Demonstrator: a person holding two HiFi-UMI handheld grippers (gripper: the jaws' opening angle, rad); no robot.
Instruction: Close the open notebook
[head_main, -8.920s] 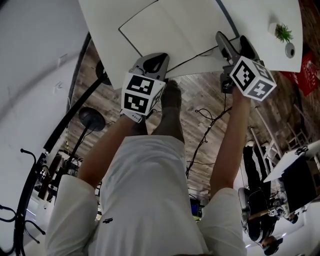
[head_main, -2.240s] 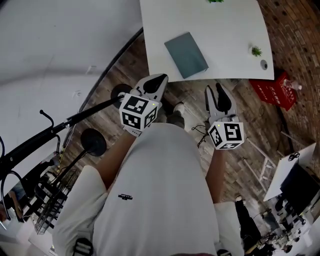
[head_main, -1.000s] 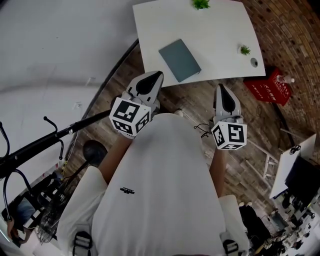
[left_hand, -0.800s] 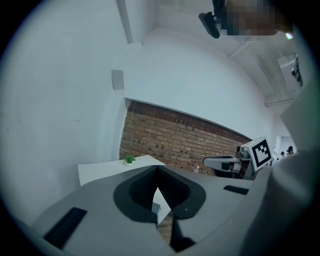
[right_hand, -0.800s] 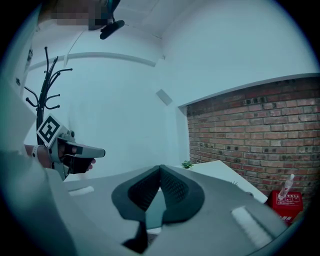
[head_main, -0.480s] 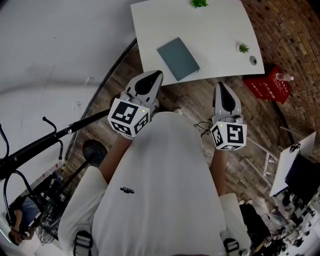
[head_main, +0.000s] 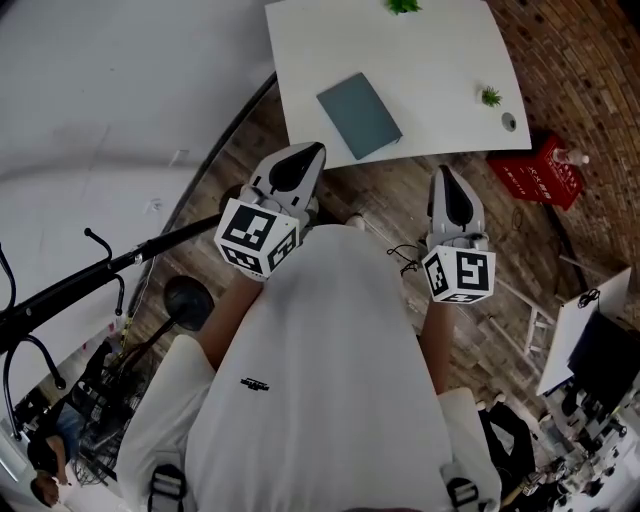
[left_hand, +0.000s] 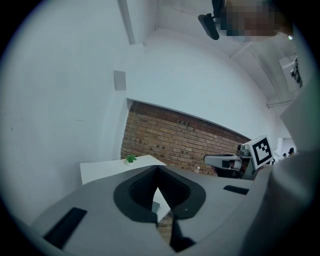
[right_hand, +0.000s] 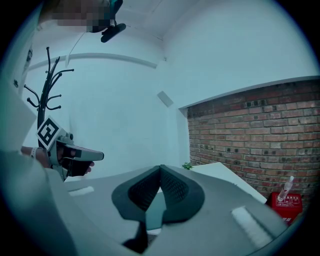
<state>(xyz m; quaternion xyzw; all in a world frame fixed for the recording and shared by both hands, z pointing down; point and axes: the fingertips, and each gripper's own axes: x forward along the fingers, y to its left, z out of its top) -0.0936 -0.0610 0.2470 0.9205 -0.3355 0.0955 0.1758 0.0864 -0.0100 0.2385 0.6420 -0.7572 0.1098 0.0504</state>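
Note:
The notebook (head_main: 359, 113) lies closed, its grey-teal cover up, near the front edge of the white table (head_main: 430, 60). Both grippers hang in front of the person's body, short of the table and over the wooden floor. My left gripper (head_main: 308, 152) points toward the table's front edge below the notebook, its jaws shut with nothing between them. My right gripper (head_main: 442, 173) is likewise shut and empty, further right. In the left gripper view the left gripper (left_hand: 158, 167) shows closed tips, and the right gripper (left_hand: 225, 163) appears beside it. The right gripper view shows the same closed tips (right_hand: 161, 167).
Two small potted plants (head_main: 490, 97) (head_main: 402, 6) and a small round object (head_main: 509, 121) stand on the table's far side. A red box (head_main: 548, 170) sits on the floor at the right. A black stand (head_main: 110, 268) reaches in from the left. Cables (head_main: 400, 258) lie on the floor.
In the oldest frame the notebook lay open with both grippers at the table edge; it is closed now and the grippers are drawn back. Over the last second nothing has moved.

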